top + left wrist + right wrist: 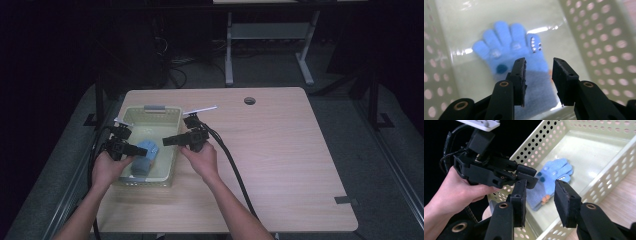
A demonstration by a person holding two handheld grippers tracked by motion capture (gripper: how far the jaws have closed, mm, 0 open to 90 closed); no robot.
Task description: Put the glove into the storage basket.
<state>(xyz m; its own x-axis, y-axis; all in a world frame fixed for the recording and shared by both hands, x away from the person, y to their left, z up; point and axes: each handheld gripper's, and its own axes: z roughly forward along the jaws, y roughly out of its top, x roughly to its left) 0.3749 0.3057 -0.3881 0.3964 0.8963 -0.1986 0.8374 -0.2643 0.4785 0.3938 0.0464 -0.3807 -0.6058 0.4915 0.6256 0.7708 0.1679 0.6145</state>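
A light-blue glove (pixel 145 157) with a grey-blue cuff lies flat on the floor of a pale yellow perforated basket (pixel 150 111) at the table's left. My left gripper (pixel 138 149) reaches in over the basket's left wall. In the left gripper view its jaws (pixel 539 62) stand open just above the glove (pixel 509 42), near the cuff, with nothing pinched. My right gripper (pixel 166 141) hovers over the basket's right wall, pointing left. Its jaws (pixel 540 185) are open and empty, facing the left gripper (pixel 529 173) and the glove (pixel 556 170).
The basket wall (pixel 544 140) rises around the glove on all sides. A white strip (pixel 200 109) lies behind the basket. The wooden table (pixel 280 150) has a cable hole (pixel 249 100) and a grey tape piece (pixel 345 200). Black cables trail from both grippers.
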